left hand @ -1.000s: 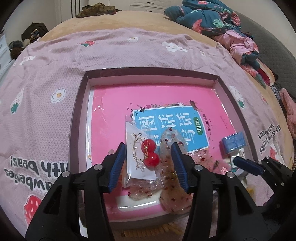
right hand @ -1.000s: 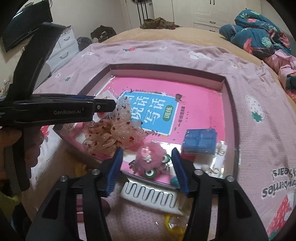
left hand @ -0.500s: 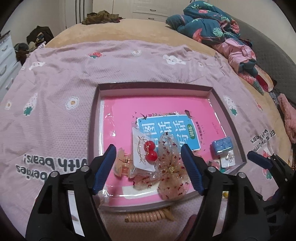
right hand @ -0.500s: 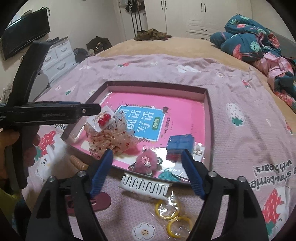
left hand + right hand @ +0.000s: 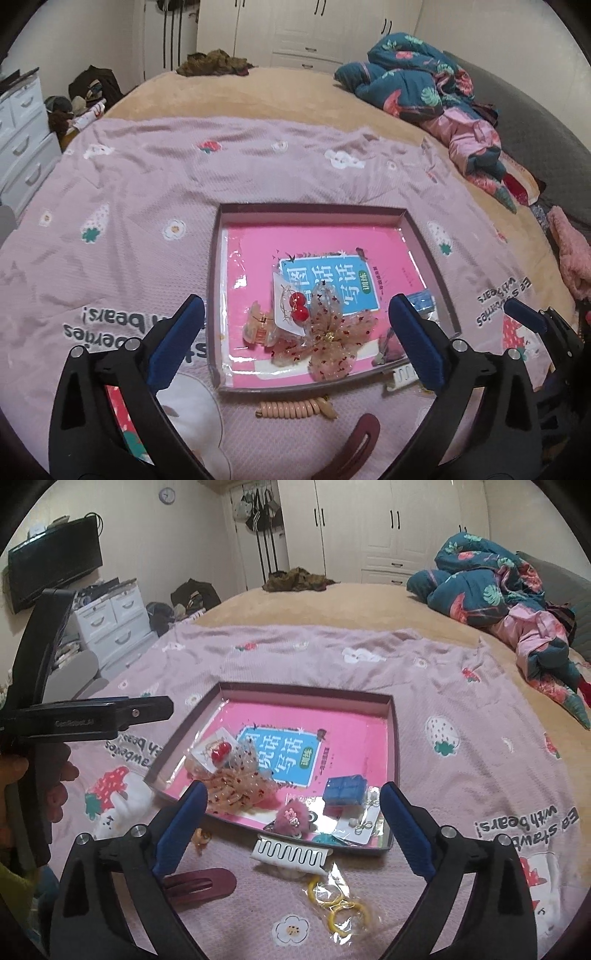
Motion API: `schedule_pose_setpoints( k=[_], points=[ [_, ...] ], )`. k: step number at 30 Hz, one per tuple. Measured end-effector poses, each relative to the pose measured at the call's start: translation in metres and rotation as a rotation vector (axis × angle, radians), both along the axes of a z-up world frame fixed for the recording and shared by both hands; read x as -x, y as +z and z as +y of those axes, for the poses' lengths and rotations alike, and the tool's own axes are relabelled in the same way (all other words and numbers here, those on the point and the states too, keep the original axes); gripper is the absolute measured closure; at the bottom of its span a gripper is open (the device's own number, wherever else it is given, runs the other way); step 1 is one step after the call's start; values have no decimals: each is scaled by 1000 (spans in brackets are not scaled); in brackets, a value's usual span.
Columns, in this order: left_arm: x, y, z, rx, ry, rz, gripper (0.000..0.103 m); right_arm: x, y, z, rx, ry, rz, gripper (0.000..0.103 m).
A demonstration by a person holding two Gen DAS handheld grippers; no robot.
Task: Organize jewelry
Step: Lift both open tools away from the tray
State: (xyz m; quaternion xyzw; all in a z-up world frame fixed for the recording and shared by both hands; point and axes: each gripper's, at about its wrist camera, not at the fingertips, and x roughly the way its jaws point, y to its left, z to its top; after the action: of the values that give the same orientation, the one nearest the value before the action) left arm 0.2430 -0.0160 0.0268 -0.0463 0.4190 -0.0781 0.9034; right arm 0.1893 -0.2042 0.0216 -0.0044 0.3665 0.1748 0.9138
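A dark purple tray [image 5: 310,211] lined with a pink book lies on the lilac blanket. In it lie a cherry earring card [image 5: 293,314], a sheer red-dotted bow [image 5: 332,343], an amber claw clip [image 5: 256,326] and a blue box [image 5: 345,790]. A pink fluffy clip [image 5: 293,816] and a card of small earrings [image 5: 364,823] lie by its near rim. My left gripper [image 5: 295,301] hovers above the tray's near side, its jaws opening wide with nothing between them. My right gripper [image 5: 293,788] does the same above the near right corner, jaws opening and empty.
On the blanket in front of the tray lie a coiled hair tie [image 5: 291,410], a maroon snap clip [image 5: 199,884], a white comb clip [image 5: 291,853] and bagged yellow rings [image 5: 340,904]. Bundled bedding [image 5: 413,81] sits at the far right. White drawers [image 5: 110,620] stand left.
Both grippers rose and drew back from the tray while their jaws spread wide. The cherry card and bow stayed in the tray, and so did the pink fluffy clip.
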Motion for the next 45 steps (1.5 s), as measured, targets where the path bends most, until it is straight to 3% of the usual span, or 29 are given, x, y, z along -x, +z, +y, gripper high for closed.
schedule_pose_setpoints(
  k=[13,22,35,45],
  points=[
    [56,38,8,38,33,-96,9,43,43,-12,-41,-17,-95,5],
    [96,44,9,48,27,-131,9,77,66,-22,-58,-21,-151,4],
    [129,34,8,32,27,-136,9,104,69,-30,-54,-20,-168,4],
    [147,22,5,-1,14,-128,9,124,55,-33,-27,-6,-153,4]
  ],
)
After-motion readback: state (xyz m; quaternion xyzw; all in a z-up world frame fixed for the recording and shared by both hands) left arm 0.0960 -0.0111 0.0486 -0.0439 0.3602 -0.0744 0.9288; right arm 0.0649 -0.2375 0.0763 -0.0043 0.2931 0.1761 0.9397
